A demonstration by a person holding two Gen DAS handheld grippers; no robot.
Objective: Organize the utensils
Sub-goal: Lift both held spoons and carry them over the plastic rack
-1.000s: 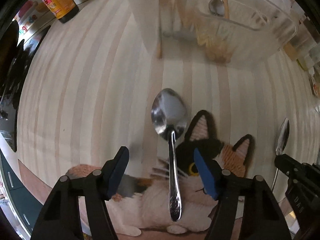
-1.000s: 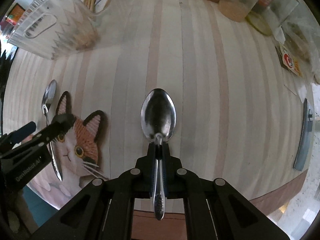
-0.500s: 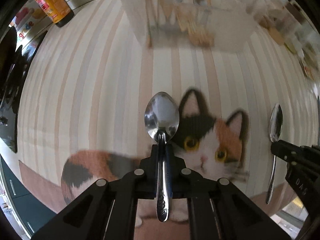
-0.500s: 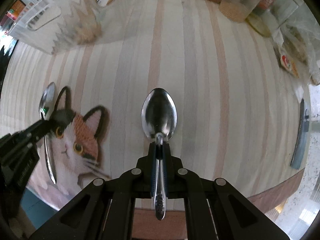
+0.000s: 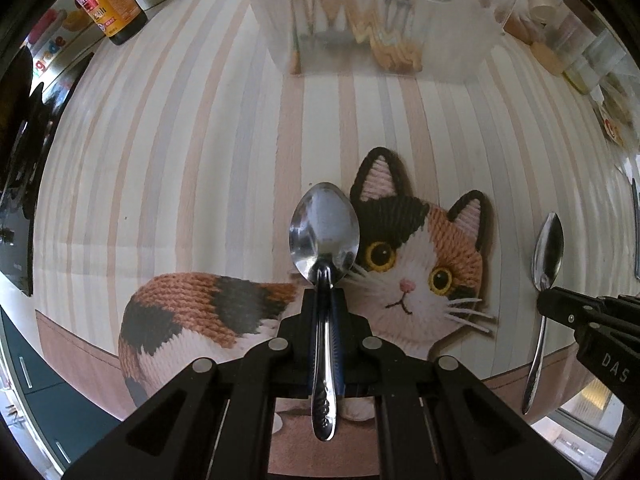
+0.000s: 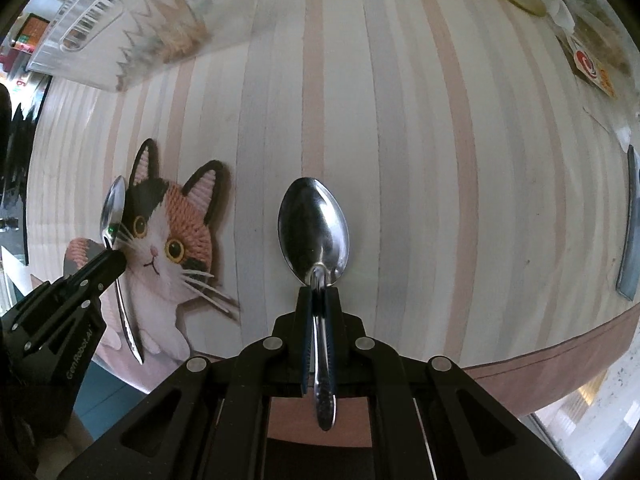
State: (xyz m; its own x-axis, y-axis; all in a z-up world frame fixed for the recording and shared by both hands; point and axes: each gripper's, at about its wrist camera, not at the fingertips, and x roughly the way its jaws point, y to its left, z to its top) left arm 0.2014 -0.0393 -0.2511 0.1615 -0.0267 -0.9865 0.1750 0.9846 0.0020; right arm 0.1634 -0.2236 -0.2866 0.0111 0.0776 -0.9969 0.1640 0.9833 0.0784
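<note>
My left gripper (image 5: 325, 300) is shut on the handle of a steel spoon (image 5: 324, 232) and holds it above the cat picture on the striped tablecloth. My right gripper (image 6: 318, 300) is shut on a second steel spoon (image 6: 314, 232), held above the cloth to the right of the cat. Each gripper shows in the other's view with its spoon: the right one (image 5: 546, 304) and the left one (image 6: 116, 258). A clear plastic utensil holder (image 5: 384, 20) with chopsticks and a spoon inside stands at the far side; it also shows in the right wrist view (image 6: 116, 28).
A brown sauce bottle (image 5: 108, 4) stands at the far left. Jars and food containers (image 5: 560, 40) crowd the far right. A grey flat object (image 6: 630, 224) lies near the right table edge. The table's front edge runs just below both grippers.
My left gripper closed on the spoon that lay on the cat picture and lifted it. The right gripper kept its spoon and rose slightly.
</note>
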